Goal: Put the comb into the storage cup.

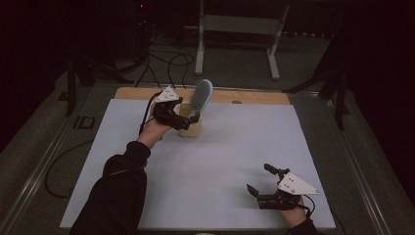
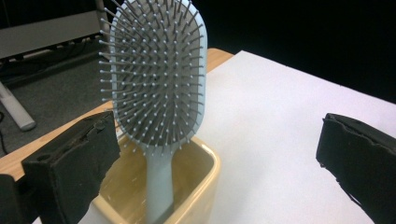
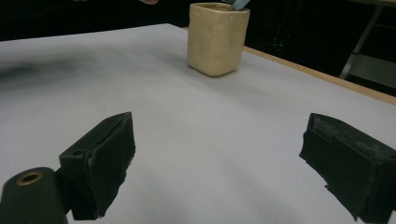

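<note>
My left gripper (image 1: 180, 117) sits right at the cream cup (image 1: 190, 125) near the far edge of the table (image 1: 220, 161), jaws spread wide and holding nothing. From the left gripper view I see what the high view can't: the hairbrush (image 2: 156, 84) stands handle-down inside the cup (image 2: 196, 186), bristles facing me, its head rising well above the rim and leaning slightly. One jaw is just beside the cup's rim on the left; the other is well apart over the white table sheet.

My right gripper (image 1: 262, 181) rests near the table's near edge, jaws wide and empty. Its own view shows the cup (image 3: 217, 39) from the side, with dimpled walls, well away across bare white surface, and just a sliver of the blue brush (image 3: 239, 3) at the top.
</note>
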The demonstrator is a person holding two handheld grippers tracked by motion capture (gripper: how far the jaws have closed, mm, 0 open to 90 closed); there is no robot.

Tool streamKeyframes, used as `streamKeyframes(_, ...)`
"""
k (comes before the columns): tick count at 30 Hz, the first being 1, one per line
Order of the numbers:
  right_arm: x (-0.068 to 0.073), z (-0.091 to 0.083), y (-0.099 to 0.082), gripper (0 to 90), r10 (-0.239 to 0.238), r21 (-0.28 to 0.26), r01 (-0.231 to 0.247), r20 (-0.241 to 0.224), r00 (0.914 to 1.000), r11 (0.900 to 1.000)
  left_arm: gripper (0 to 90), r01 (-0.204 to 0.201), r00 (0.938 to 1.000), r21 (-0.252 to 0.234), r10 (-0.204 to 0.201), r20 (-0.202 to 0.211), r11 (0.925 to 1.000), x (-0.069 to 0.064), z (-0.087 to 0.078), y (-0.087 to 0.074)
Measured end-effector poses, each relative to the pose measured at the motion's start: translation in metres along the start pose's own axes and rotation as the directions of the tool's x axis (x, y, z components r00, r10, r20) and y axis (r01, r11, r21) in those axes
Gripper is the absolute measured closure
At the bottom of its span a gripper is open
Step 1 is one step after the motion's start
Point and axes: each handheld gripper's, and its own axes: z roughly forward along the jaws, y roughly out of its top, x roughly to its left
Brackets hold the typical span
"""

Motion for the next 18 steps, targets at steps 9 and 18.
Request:
streamKeyframes(9,0.0,0.0,0.0,9.5,-0.002,-0.001,0.002,0.002,1.0,1.0,0.0,-0.004,1.0,0.004,0.004,0.0,1.0,0.0,-0.016,-0.006)
streamKeyframes(18,0.0,0.0,0.0,9.5,-0.002,0.0,0.002,0.003,1.0,1.0,0.0,-0.005,1.0,0.007,0.005,0.008,1.0,0.0,-0.031,-0.015)
